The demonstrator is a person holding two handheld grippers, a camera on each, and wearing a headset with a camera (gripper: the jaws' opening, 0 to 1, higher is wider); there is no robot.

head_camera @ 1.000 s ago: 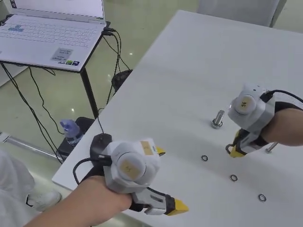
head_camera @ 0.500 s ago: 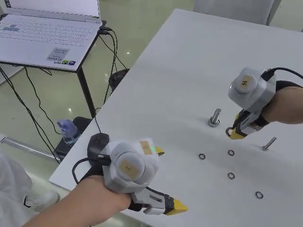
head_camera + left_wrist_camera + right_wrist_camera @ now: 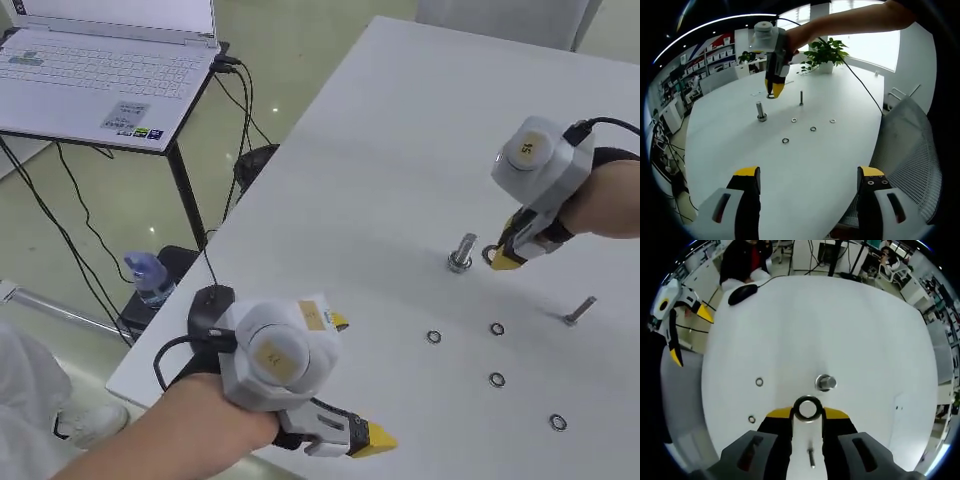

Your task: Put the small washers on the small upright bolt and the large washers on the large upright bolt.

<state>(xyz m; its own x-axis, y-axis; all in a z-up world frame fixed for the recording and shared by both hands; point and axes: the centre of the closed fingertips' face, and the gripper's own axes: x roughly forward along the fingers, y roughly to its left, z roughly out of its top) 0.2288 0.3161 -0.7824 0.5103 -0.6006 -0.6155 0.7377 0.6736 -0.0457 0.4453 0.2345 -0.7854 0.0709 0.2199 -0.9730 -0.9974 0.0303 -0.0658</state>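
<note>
Pinching a large washer (image 3: 807, 398), the right gripper (image 3: 807, 413) hangs just beside the large upright bolt (image 3: 826, 382); left gripper (image 3: 809, 173) is spread wide, empty.

**Two grey claws, yellow at the tips**

Here's the left claw (image 3: 357, 379): a rounded pale-grey housing, a tan disc on top with a small printed number, and a yellowish label beside it. The black jaws below are capped in bright yellow. The right claw (image 3: 505, 258) matches it, with the same grey shell, numbered disc and yellow tips, and a black cable (image 3: 608, 124) leaves its back. Up close, the grey jaw bodies carry dark slots.
</note>
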